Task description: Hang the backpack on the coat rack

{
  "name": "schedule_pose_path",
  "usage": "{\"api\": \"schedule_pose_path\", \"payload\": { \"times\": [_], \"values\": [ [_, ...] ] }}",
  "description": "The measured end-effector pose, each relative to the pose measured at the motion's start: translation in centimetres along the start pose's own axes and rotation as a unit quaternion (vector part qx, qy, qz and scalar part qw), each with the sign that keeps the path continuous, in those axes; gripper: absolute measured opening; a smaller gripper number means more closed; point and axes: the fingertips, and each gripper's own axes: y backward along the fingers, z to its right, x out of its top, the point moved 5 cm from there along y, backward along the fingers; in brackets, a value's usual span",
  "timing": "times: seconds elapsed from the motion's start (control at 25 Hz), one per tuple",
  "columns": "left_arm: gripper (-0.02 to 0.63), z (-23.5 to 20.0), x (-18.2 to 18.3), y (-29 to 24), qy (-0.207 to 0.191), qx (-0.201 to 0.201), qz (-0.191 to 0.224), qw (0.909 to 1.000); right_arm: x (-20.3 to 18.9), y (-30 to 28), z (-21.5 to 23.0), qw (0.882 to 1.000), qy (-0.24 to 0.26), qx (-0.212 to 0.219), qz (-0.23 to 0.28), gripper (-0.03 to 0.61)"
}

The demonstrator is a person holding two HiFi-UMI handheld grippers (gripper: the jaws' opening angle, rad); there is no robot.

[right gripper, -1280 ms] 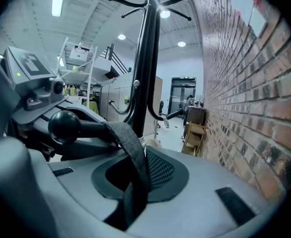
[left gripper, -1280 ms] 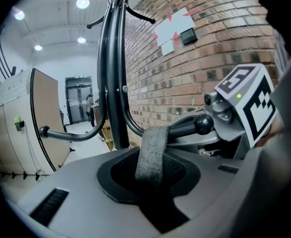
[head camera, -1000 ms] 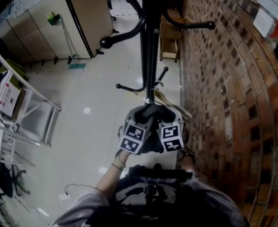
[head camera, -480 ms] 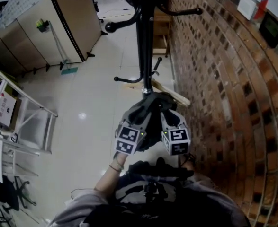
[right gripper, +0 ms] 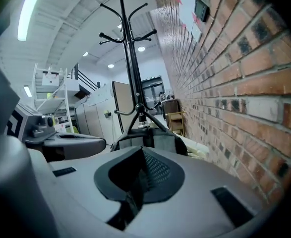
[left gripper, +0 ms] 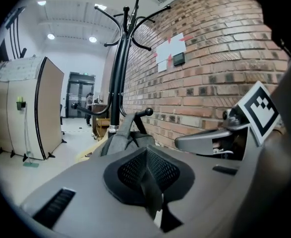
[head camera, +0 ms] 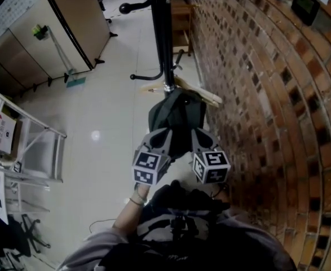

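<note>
Two empty, pinched together: left claw point(left gripper: 146, 168), right claw point(right gripper: 139, 176) side by side, tipped down toward hanging backpack point(head camera: 179, 117)

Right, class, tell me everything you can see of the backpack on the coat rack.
The backpack is dark grey, made of soft, woven-looking fabric, with lighter grey panels and straps running up to its top. It hangs upright from a low peg of the black coat rack, resting against the pole and close to the brick wall. Its body sags a little. Whether its base reaches the floor cannot be told.
</note>
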Motion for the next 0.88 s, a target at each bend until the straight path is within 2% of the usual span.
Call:
{"api": "schedule_pose_path", "payload": {
  "times": [0.2,0.52,0.88],
  "values": [
    [-0.003,2.6,-1.8,1.4,0.040,0.000,-0.001,0.9992,-1.1,2.6,-0.6,1.000,-0.004,0.022,-0.011,0.011],
    [-0.003,8.4,-3.0,6.2,0.069,0.029,0.014,0.9971,-3.9,9.4,-1.2,0.998,0.008,0.063,-0.017,0.011],
    [-0.003,13.7,-4.9,10.0,0.068,0.045,-0.004,0.9967,-6.3,15.1,-2.5,0.996,0.009,0.084,-0.021,0.011]
  ]
}}
